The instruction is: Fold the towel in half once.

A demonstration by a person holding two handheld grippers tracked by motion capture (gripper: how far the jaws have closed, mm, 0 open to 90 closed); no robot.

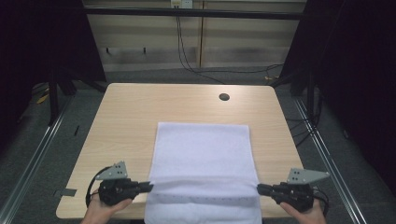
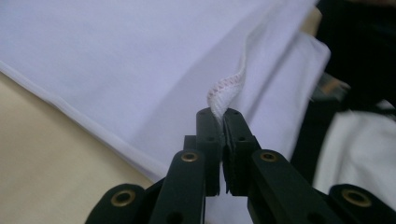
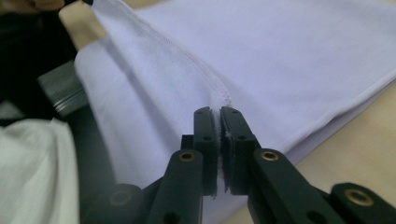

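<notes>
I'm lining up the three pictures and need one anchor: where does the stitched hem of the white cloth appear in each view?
High view: the stitched hem runs across the white cloth near the table's front edge, between both hand-held grippers.
Left gripper view: hem at centre, pinched in the left hand-held gripper.
Right gripper view: hem runs from upper left into the right hand-held gripper.
Shared landmark: the light wooden table.

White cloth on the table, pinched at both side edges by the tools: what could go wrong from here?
1. The left tool holds only a thin sliver of the white rectangular cloth's stitched hem, so a pull may slip it free.
2. The right tool also grips right at the hem; uneven pulling could skew the fold.
3. The cloth's near end hangs over the light wooden table's front edge and could drag the rest off.
</notes>
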